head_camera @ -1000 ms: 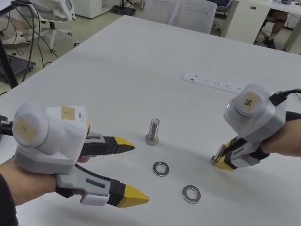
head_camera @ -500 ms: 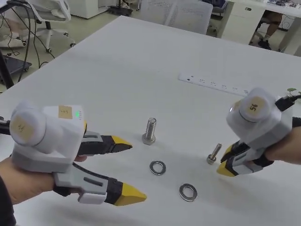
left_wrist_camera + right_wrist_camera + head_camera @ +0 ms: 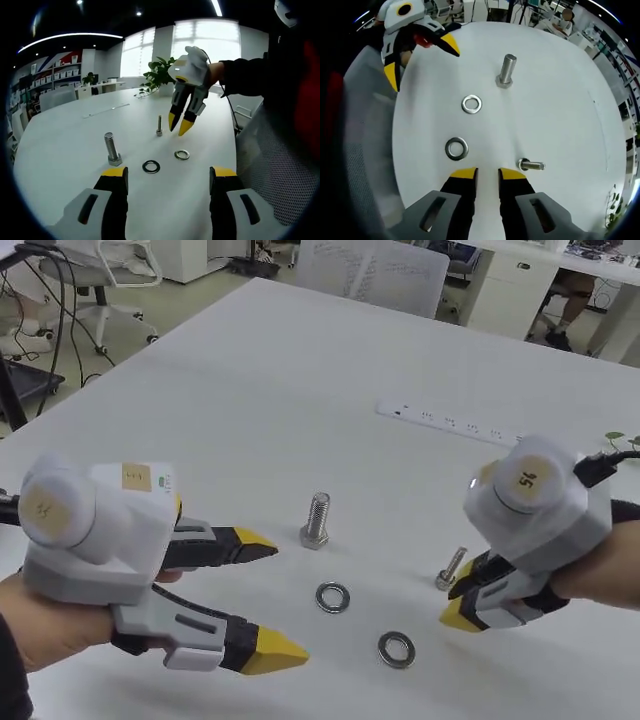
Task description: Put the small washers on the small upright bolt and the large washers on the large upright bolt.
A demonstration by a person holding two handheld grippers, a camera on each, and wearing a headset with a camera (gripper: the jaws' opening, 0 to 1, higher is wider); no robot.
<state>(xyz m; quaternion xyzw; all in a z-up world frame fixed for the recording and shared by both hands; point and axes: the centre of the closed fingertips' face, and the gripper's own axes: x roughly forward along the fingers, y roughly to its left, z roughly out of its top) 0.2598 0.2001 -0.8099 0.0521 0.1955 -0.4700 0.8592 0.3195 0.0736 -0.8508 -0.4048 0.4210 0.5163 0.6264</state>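
Flanking bolts (image 3: pixel 316 520) (image 3: pixel 451 567), washers (image 3: pixel 333 597) (image 3: pixel 397 649); power strip (image 3: pixel 445 423) beyond; left claw (image 3: pixel 290 600) wide, right claw (image 3: pixel 452 605) ajar, empty.

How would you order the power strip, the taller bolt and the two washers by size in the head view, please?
1. power strip: longest, though farthest away.
2. taller bolt.
3. far washer and near washer: they look alike, and nearness may favour the near one, so unranked.
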